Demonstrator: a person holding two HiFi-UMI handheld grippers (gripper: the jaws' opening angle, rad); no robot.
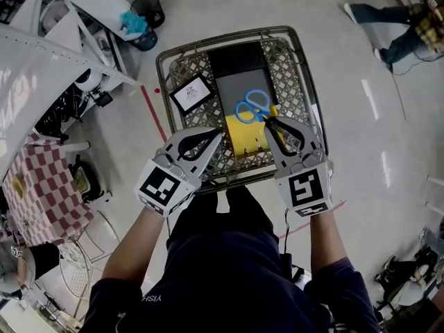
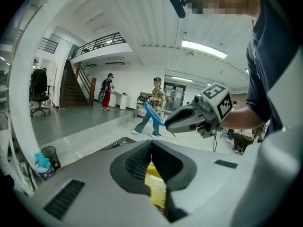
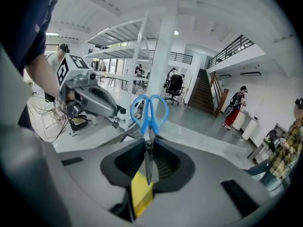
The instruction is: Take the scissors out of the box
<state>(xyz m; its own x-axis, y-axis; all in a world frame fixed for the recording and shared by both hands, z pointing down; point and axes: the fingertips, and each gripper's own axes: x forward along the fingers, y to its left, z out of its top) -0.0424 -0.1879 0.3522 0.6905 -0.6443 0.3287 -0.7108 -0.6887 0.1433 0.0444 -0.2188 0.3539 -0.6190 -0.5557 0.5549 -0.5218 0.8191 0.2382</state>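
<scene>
Your right gripper (image 1: pixel 270 121) is clenched on the blades of the scissors (image 1: pixel 251 106), above the yellow box (image 1: pixel 243 141). Your left gripper (image 1: pixel 218 137) is closed and empty. Lift straight, grip firm, and clear the wire basket (image 1: pixel 295 61) rim.

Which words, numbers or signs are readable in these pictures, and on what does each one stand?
"YISH": white letters on the left sleeve.
Card in the basket: a drawing; any print is too small to read.
Nothing else is readable.
</scene>
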